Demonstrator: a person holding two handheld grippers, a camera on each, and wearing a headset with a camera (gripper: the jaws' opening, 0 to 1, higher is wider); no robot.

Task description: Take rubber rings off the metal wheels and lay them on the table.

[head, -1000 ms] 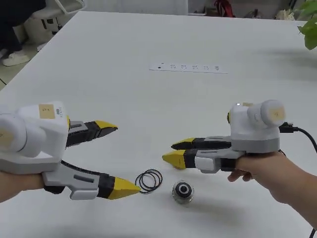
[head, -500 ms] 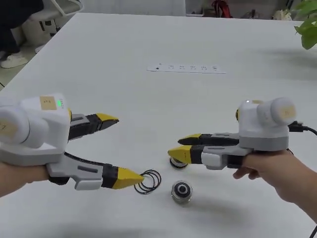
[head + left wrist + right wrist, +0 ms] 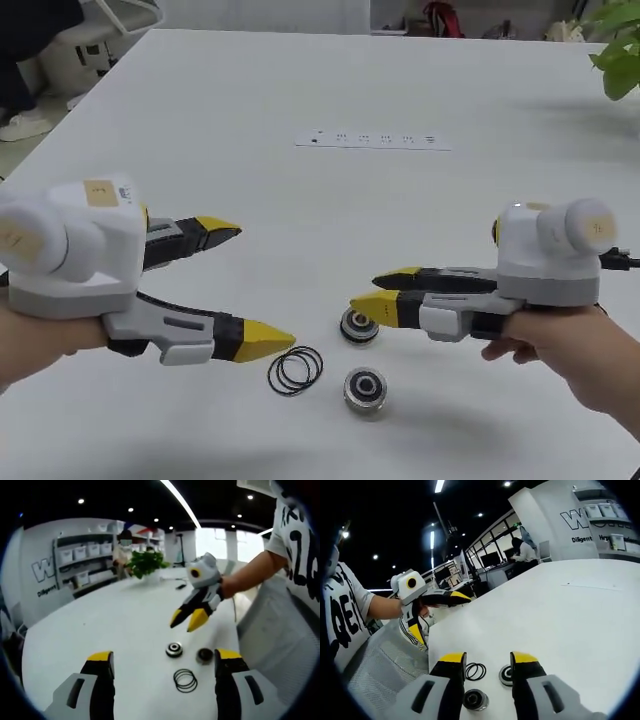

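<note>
**Black rings lie loose on the worktop, both grippers up in the air**

We see a little heap of thin black rubber rings (image 3: pixel 295 370) lying flat on the white worktop (image 3: pixel 300 90), on the side near the person's edge. Just to the right of them sits the near wheel (image 3: pixel 365 389). It is small, round and shiny, with a dark hole in the middle. The far wheel (image 3: pixel 359 326) sits just behind it, a bit further from the person. The rings and the two wheels are close together, but we see none of them touching. We cannot tell if a ring is on either wheel.

The left gripper (image 3: pixel 250 287) is held above the worktop to the left of the rings. Its two yellow-tipped fingers are spread wide, and nothing is between them. Its lower tip points at the rings from close by.

The right gripper (image 3: pixel 367 292) is held on the right side, with its tips pointing left, up in the air just over the far wheel. Its fingers are a small way apart and hold nothing.

Further back, toward the far edge, lies a flat white power strip (image 3: pixel 370 139). A green plant (image 3: pixel 620 45) stands by the far right corner.
</note>
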